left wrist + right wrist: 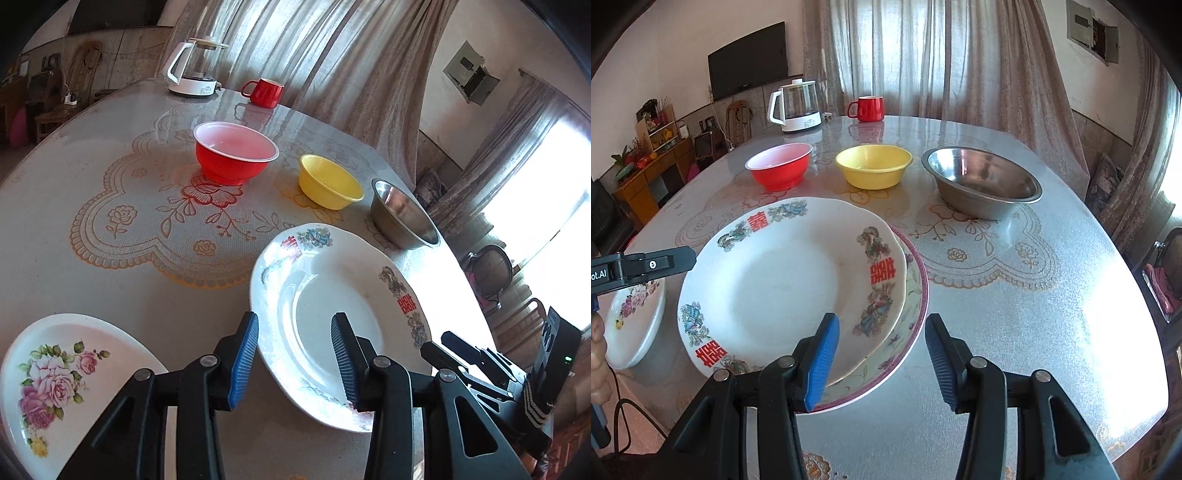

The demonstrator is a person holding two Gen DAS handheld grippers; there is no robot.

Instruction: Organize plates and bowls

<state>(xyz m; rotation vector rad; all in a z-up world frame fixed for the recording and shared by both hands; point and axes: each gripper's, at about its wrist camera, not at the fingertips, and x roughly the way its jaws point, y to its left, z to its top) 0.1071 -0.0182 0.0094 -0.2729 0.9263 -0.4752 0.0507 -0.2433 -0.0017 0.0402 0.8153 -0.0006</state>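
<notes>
A white plate with red characters (343,295) (790,288) lies on top of a purple-rimmed plate (916,295) at the table's front. A white rose plate (62,373) (635,321) lies to its left. My left gripper (295,354) is open, its jaws astride the near-left rim of the top plate. My right gripper (881,354) is open and empty over the stack's near-right rim. A red bowl (236,155) (781,166), a yellow bowl (328,182) (873,166) and a steel bowl (402,216) (982,186) stand in a row behind.
A white kettle (192,68) (796,107) and a red mug (266,92) (870,109) stand at the table's far edge by the curtains. The round table (92,258) (1034,295) has a lace-pattern cover. Chairs stand to the right.
</notes>
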